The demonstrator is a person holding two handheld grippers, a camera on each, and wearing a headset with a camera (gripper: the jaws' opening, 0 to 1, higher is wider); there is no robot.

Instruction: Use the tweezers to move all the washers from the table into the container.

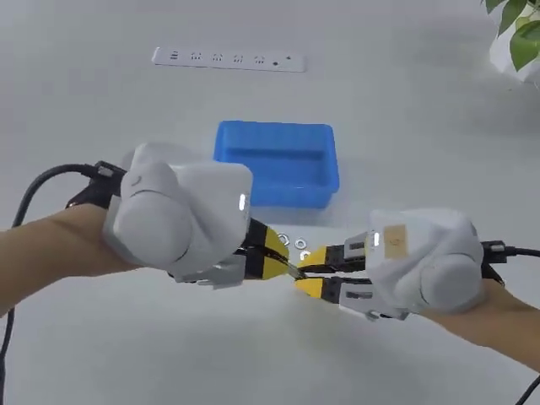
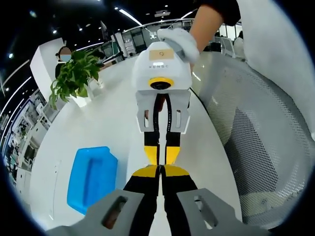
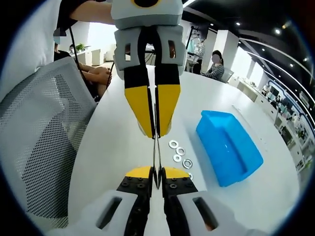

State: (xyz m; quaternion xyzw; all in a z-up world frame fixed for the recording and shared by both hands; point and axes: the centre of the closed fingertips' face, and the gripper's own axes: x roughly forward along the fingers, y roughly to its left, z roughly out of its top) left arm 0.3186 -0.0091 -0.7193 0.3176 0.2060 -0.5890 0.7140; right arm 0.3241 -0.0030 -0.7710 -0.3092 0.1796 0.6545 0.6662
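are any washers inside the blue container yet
No, the blue container looks bare inside in the right gripper view, and the washers lie on the table beside it.

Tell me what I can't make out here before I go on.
Washers: count unsure; in the head view the left gripper covers part of the group.
Tweezers: both ends buried in the left gripper and right gripper, right gripper view; tips hidden.
Container: near wall hides its front floor, head view.

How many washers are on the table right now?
4 washers, clustered on the table between the tweezers and the blue container: one, a second, a third, a fourth. A possible fifth peeks out beside the right gripper; others may be hidden.
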